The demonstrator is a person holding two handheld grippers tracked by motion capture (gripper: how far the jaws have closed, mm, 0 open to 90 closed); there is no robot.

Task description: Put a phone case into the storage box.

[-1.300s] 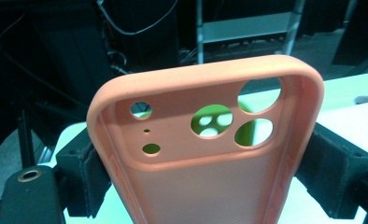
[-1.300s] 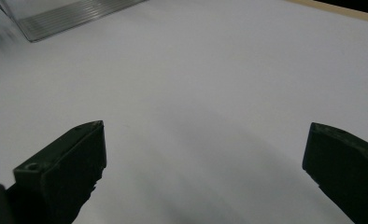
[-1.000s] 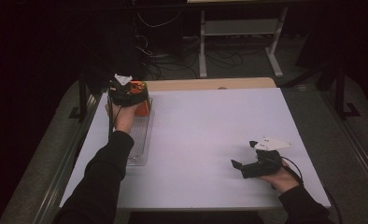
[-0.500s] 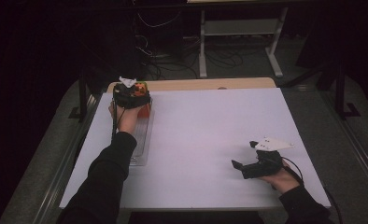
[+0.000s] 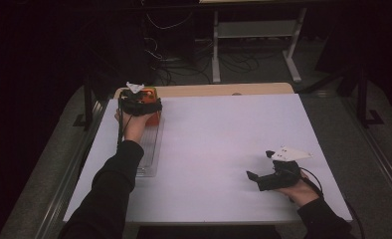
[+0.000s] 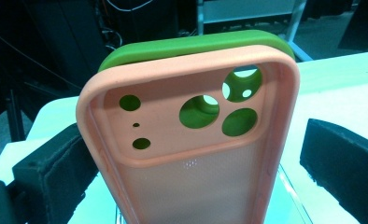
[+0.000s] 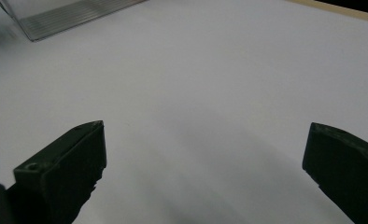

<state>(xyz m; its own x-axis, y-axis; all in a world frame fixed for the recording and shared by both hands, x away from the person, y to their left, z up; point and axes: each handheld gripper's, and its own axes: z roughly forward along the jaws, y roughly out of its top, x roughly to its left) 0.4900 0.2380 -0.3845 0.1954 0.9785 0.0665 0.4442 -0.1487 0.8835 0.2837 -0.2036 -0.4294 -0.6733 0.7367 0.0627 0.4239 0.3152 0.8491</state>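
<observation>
A peach phone case (image 6: 187, 177) stands upright in a clear tray (image 5: 149, 149), with a green case (image 6: 191, 44) right behind it. My left gripper (image 6: 191, 140) is open, one jaw on each side of the peach case, close to its edges. In the high view the left gripper (image 5: 139, 102) hovers over the orange-looking cases (image 5: 153, 117) at the tray's far end. My right gripper (image 5: 258, 165) rests near the table's front right, open and holding nothing. Between the right gripper (image 7: 205, 154) jaws lies bare white table.
The white table top (image 5: 224, 139) has a wooden strip (image 5: 224, 89) along its far edge. A corner of the clear tray (image 7: 65, 14) shows far off in the right gripper view. Dark floor, cables and a metal stand (image 5: 253, 30) lie beyond the table.
The left gripper has shifted slightly to the right over the cases. The right gripper has stayed still.
</observation>
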